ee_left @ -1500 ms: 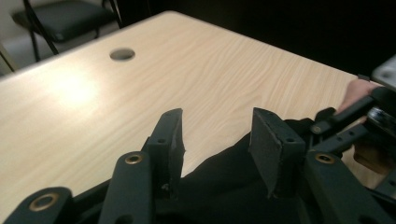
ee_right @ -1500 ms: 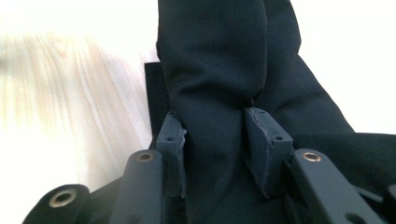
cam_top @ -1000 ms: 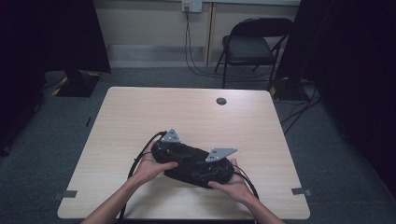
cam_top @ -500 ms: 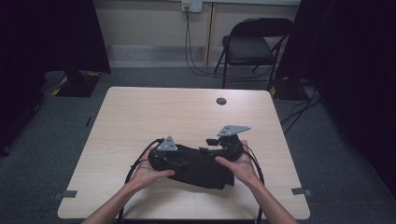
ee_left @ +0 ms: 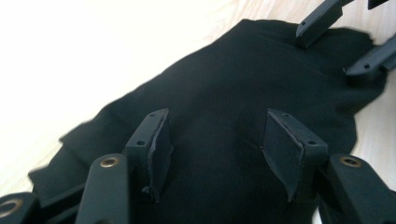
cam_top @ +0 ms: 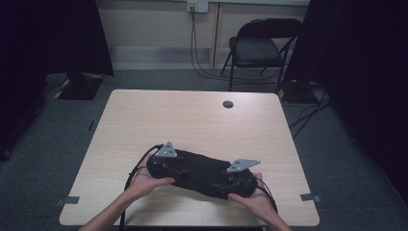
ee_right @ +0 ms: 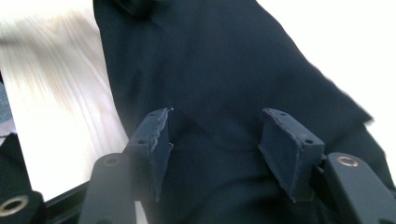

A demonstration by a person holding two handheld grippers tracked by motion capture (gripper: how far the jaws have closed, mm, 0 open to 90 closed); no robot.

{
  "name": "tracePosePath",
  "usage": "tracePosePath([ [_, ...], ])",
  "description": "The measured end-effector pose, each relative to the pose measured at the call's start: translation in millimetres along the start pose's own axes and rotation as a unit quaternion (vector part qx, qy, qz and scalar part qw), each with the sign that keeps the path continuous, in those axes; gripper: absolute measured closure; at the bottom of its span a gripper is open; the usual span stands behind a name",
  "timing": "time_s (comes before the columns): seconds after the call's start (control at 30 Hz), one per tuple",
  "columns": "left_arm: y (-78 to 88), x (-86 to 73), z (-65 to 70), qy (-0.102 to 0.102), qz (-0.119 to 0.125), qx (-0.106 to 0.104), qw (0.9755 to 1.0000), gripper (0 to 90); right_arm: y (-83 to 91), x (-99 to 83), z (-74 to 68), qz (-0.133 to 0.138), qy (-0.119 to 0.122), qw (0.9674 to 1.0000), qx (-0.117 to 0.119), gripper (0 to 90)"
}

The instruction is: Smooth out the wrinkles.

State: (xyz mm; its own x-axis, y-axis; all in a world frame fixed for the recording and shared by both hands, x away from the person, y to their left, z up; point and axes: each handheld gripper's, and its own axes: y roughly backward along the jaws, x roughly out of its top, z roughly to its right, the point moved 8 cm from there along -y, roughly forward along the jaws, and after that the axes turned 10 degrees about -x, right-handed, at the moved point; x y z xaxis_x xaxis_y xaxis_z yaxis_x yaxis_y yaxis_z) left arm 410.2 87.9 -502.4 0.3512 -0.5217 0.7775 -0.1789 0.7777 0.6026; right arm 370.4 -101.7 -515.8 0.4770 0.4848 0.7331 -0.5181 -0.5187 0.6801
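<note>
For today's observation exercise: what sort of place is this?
Probably a recording room or lab: a bare light wooden table, a black folding chair by the wall, and black curtains at the sides.

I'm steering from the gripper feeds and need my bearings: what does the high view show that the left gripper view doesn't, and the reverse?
High view alone: the folding chair, the wall cables, the table's far edge, both hands, the grey plates. Left gripper view alone: its own jaws standing apart above the cloth, pads bare. Both: the black cloth, the right gripper and the pale tabletop.
</note>
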Motion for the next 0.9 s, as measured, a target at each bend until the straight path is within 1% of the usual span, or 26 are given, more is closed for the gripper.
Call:
tracePosePath([
  [0.03, 1.4, -1.6, 0.9, 0.002, 0.003, 0.000, 1.0000, 41.4, 0.1, -4.3, 1.3, -0.004, -0.007, 1.0000, -0.005, 38.6],
  [0.07, 3.6, -2.3, 2.0, 0.000, 0.005, 0.006, 1.0000, 41.3, -1.2, -8.9, 2.8, -0.009, -0.009, 0.9999, -0.009, 37.0],
  [0.1, 6.7, -1.7, 4.5, -0.004, 0.015, 0.009, 0.9998, 41.3, -3.3, -13.6, 4.7, -0.017, -0.010, 0.9996, -0.017, 36.7],
  [0.13, 7.8, -1.7, 7.9, 0.001, 0.020, 0.000, 0.9998, 40.6, -5.3, -17.3, 6.4, -0.023, -0.015, 0.9995, -0.017, 36.4],
  [0.17, 6.5, -3.4, 9.1, 0.003, 0.013, -0.004, 0.9999, 38.6, -6.1, -18.6, 8.4, -0.020, -0.025, 0.9994, -0.016, 36.0],
  [0.2, 4.4, -5.6, 8.1, 0.002, -0.001, 0.007, 1.0000, 38.2, -6.7, -17.6, 10.5, -0.012, -0.035, 0.9992, -0.018, 36.0],
  [0.23, 2.2, -7.1, 6.1, 0.002, -0.005, 0.013, 0.9999, 39.2, -8.4, -16.5, 12.4, -0.011, -0.032, 0.9992, -0.021, 36.3],
  [0.27, 0.0, -9.0, 4.8, 0.009, -0.006, 0.013, 0.9999, 39.5, -11.7, -15.6, 14.3, -0.013, -0.027, 0.9992, -0.025, 36.3],
  [0.33, -2.1, -12.5, 1.8, 0.011, -0.007, 0.019, 0.9997, 39.5, -18.9, -13.8, 18.8, -0.014, -0.030, 0.9991, -0.028, 36.5],
  [0.37, -1.9, -13.7, 0.3, 0.011, -0.006, 0.023, 0.9997, 39.5, -21.7, -12.2, 20.9, -0.012, -0.026, 0.9992, -0.026, 36.5],
  [0.43, -2.5, -15.8, -2.0, 0.026, 0.000, 0.025, 0.9994, 39.4, -27.0, -9.1, 26.8, -0.008, -0.024, 0.9991, -0.035, 36.0],
  [0.5, -3.3, -18.4, -5.5, 0.028, -0.002, 0.031, 0.9991, 39.4, -33.4, -5.1, 33.2, -0.007, -0.026, 0.9989, -0.038, 35.9],
  [0.53, -3.5, -19.1, -7.8, 0.033, 0.001, 0.034, 0.9989, 39.4, -37.0, -3.0, 37.3, -0.006, -0.029, 0.9986, -0.044, 36.0],
  [0.6, -3.4, -20.1, -11.8, 0.038, 0.006, 0.036, 0.9986, 39.4, -44.0, 0.5, 45.4, -0.006, -0.039, 0.9982, -0.046, 35.6],
  [0.63, -4.1, -20.1, -14.0, 0.037, 0.008, 0.042, 0.9984, 39.5, -47.6, 2.0, 49.5, -0.006, -0.044, 0.9979, -0.047, 35.6],
  [0.7, -6.4, -19.1, -19.3, 0.035, 0.008, 0.059, 0.9976, 39.5, -52.8, 6.3, 55.1, -0.002, -0.045, 0.9977, -0.051, 35.7],
  [0.77, -9.1, -18.1, -25.3, 0.024, 0.005, 0.080, 0.9965, 39.5, -56.9, 9.7, 58.6, 0.004, -0.047, 0.9971, -0.059, 35.8],
  [0.8, -10.1, -17.3, -27.7, 0.023, 0.008, 0.086, 0.9960, 39.4, -58.2, 10.6, 59.3, 0.005, -0.047, 0.9968, -0.064, 35.7],
  [0.87, -10.8, -16.8, -30.2, 0.020, 0.014, 0.088, 0.9958, 38.8, -58.7, 10.6, 59.0, 0.006, -0.044, 0.9965, -0.071, 35.8],
  [0.9, -10.0, -16.1, -30.3, 0.024, 0.020, 0.085, 0.9959, 38.3, -58.5, 10.1, 58.3, 0.007, -0.038, 0.9965, -0.074, 35.8],
])
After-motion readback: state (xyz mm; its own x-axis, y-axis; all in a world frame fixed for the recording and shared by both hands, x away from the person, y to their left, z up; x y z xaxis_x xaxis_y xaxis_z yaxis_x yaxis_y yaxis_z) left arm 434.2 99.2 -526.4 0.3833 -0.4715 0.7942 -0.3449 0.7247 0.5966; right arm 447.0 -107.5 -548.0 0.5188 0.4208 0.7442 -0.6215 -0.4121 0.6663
